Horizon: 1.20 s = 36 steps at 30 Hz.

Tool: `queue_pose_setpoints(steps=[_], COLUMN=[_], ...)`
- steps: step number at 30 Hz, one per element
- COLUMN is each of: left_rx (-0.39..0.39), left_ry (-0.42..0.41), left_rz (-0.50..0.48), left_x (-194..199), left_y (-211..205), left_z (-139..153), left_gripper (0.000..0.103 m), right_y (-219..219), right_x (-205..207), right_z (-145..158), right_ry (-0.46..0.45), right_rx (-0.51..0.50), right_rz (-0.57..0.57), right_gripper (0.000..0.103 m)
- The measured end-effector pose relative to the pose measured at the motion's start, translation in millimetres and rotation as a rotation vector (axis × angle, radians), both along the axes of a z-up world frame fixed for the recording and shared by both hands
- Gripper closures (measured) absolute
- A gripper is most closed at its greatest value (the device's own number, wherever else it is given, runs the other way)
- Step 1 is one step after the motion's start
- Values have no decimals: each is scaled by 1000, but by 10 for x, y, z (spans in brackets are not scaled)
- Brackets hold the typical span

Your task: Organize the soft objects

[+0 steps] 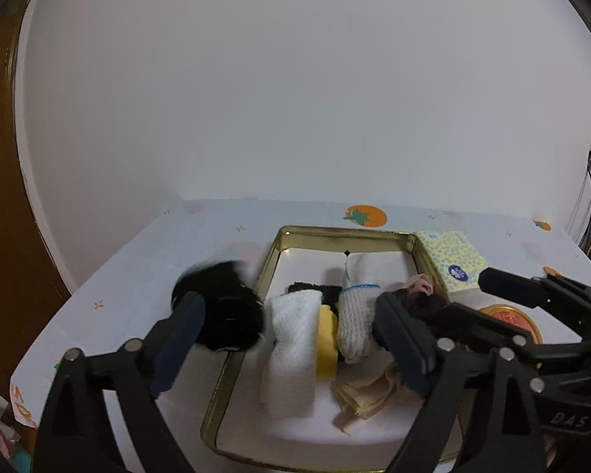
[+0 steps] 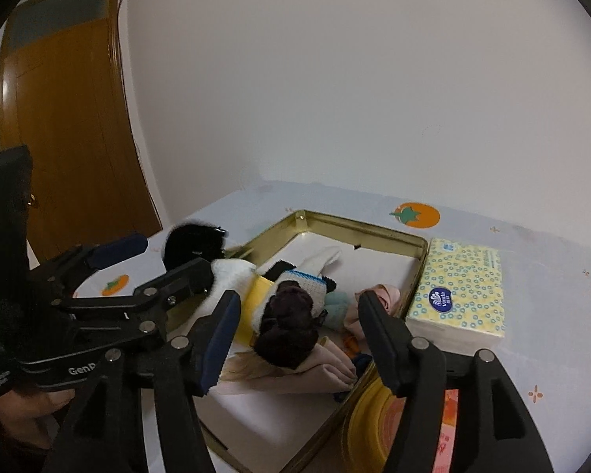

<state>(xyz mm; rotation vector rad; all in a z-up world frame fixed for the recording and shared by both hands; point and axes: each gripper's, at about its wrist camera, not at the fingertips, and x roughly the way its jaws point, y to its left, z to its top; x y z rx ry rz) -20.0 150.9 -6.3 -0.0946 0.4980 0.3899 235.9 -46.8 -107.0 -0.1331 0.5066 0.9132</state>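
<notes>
The left gripper stands wide open over the near left part of the gold tin tray, clasping nothing, with a blurred black fuzzy object beside its left finger at the tray's left rim; the right gripper is also parted and pinches nothing, its fingers flanking a dark brown soft bundle without pressing it. On the fruit-print tablecloth the tray holds a white cloth, a knitted white glove, a yellow sponge between them, and beige folded fabric. A tissue pack lies just beside the tray's right wall.
</notes>
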Motion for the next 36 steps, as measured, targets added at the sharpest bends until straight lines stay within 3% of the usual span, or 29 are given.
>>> queue_pose_setpoints(steps=[14,36], left_rx=[17,27], left_ry=[-99,-95], left_rz=[10,-6], left_x=[-346,-376], left_y=[-53,-170], left_z=[238,256], left_gripper=[1,1], right_y=[-212,-359], right_x=[-495,-527], right_z=[243,316], right_ry=[-129,-128], right_rx=[23,52], right_rz=[-43,-69], right_gripper=[35,34])
